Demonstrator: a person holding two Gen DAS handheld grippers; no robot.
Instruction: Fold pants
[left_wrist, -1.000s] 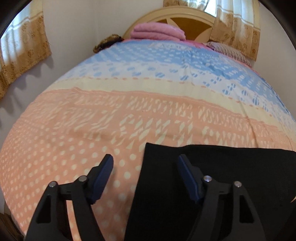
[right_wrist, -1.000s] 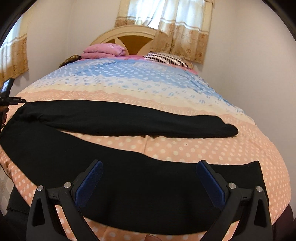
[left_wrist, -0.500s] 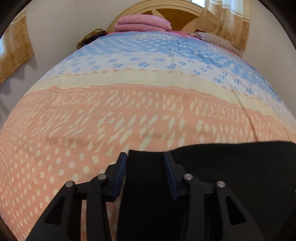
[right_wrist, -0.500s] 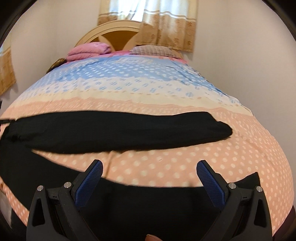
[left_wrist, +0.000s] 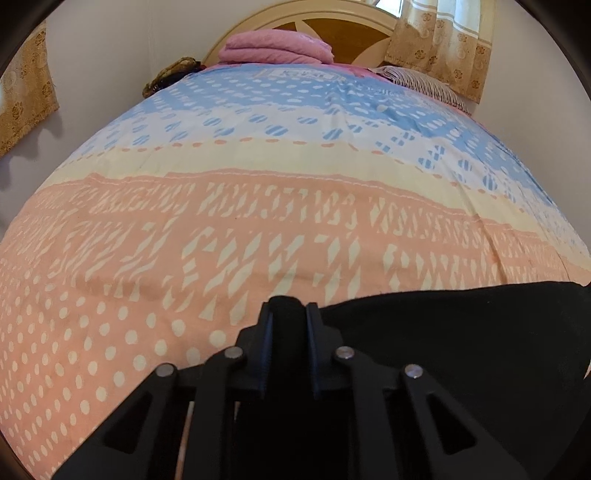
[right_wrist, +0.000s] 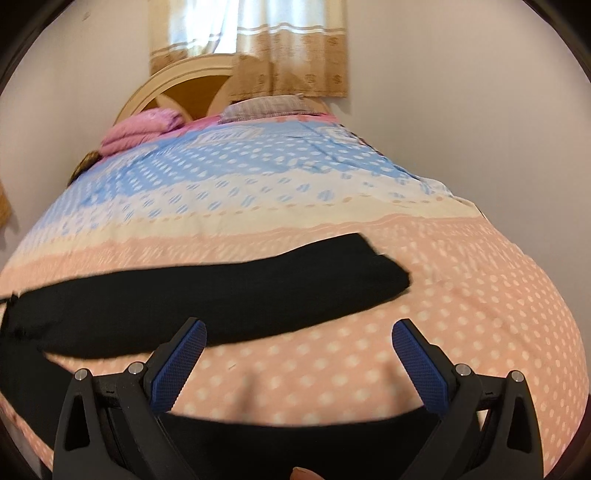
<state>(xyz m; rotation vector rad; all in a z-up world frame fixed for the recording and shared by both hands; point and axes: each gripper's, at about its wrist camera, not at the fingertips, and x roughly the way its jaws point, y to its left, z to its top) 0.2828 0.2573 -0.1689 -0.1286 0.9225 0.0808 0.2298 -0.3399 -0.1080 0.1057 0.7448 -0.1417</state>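
Left gripper (left_wrist: 289, 325) had just closed on a corner of the black pants (left_wrist: 461, 339), low centre of frame. Right gripper (right_wrist: 297, 354) stood wide, narrowing slightly, nothing between; pants stretched across the bedspread (right_wrist: 461, 314), mid-left and bottom.

Black pants (right_wrist: 229, 295), peach, cream and blue dotted bedspread (left_wrist: 258, 177); pink folded blanket (left_wrist: 277, 46), gold floral curtains (right_wrist: 295, 62)

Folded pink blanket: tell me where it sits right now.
The folded pink blanket lies at the far end of the bed against the wooden headboard, top centre in the left wrist view, left of the striped pillow in the right wrist view.
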